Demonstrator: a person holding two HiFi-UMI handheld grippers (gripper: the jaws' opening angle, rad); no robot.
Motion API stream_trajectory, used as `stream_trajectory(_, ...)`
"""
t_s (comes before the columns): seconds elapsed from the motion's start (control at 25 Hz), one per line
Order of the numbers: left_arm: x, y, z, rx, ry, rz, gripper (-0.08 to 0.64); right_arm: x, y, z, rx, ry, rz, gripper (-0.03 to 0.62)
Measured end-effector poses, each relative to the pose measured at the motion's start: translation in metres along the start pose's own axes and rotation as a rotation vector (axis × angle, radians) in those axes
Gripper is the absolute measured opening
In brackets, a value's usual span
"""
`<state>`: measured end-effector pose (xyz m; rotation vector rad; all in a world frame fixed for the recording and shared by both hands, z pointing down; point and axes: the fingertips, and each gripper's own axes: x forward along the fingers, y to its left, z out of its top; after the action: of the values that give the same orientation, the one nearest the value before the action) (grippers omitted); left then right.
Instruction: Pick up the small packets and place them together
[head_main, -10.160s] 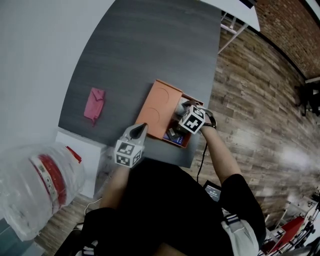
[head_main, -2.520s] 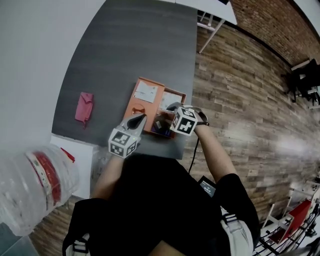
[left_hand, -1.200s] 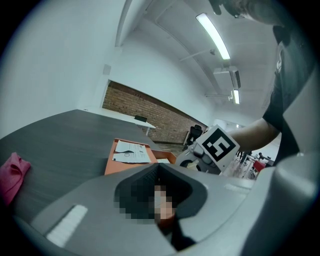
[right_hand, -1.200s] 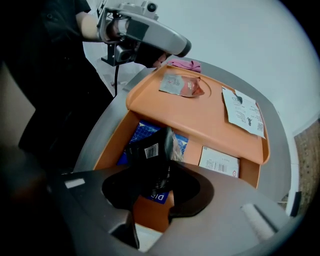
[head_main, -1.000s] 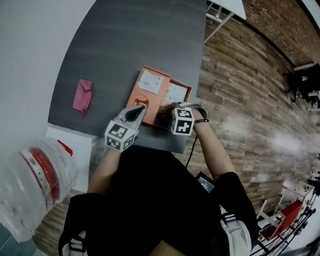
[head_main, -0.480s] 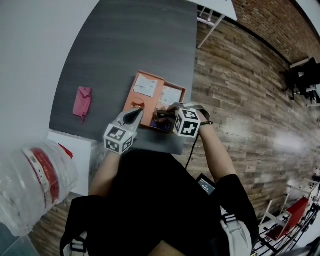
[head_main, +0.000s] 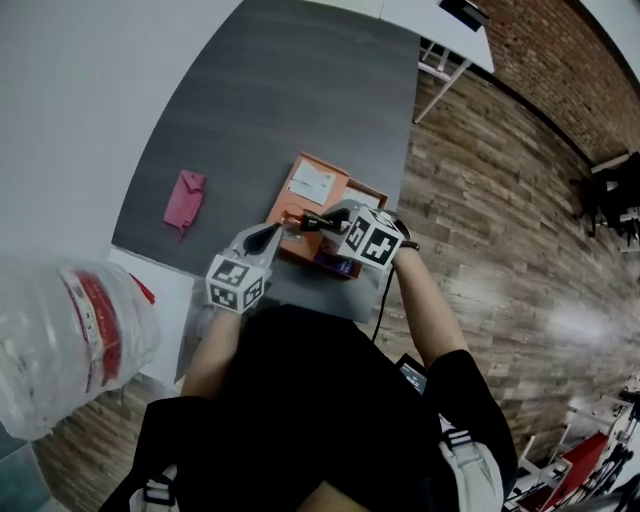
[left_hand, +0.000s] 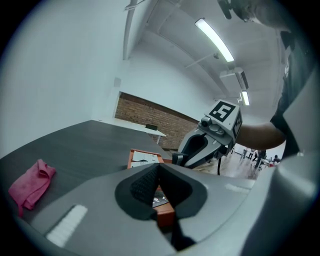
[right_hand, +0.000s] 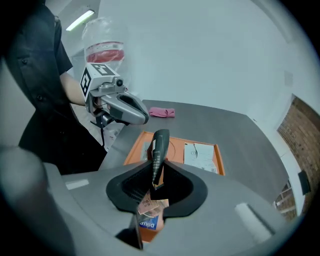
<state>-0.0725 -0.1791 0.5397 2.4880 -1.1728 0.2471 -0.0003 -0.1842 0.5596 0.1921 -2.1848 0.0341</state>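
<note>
Right gripper (right_hand: 158, 167) pinches a dark packet (right_hand: 159, 142) over the orange box (right_hand: 219, 159) on the grey table (head_main: 270, 110). Left gripper (left_hand: 159, 166), jaws pressed together and empty, hovers beside it. Pink cloth (head_main: 185, 200) lies well apart.

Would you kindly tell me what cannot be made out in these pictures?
Print on the dark packet held by the right tongs: edge-on in the right gripper view, too small in the head view.
Count of packets in the orange box: the right tongs cover them in the head view.
Wording on the white packets: too small in every view.
</note>
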Motion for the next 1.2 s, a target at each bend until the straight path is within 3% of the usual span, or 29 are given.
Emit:
stream_trajectory(0.2, -0.014, 0.015, -0.003, -0.030, -0.012, 0.060, 0.000, 0.023, 0.006, 0.023, 0.063, -0.032, 0.068, 0.072)
stream_trajectory(0.4, -0.020, 0.017, -0.013, -0.049, 0.003, 0.075, 0.000, 0.050, 0.002, 0.018, 0.137, 0.010, 0.063, 0.072)
stream_trajectory(0.76, -0.023, 0.020, -0.025, -0.069, 0.027, 0.096, 0.000, 0.071, -0.014, 0.010, 0.072, 0.057, -0.081, 0.153)
stream_trajectory(1.2, -0.024, 0.017, -0.024, -0.068, 0.018, 0.093, 0.000, 0.074, -0.019, 0.016, 0.060, 0.018, -0.134, 0.288)
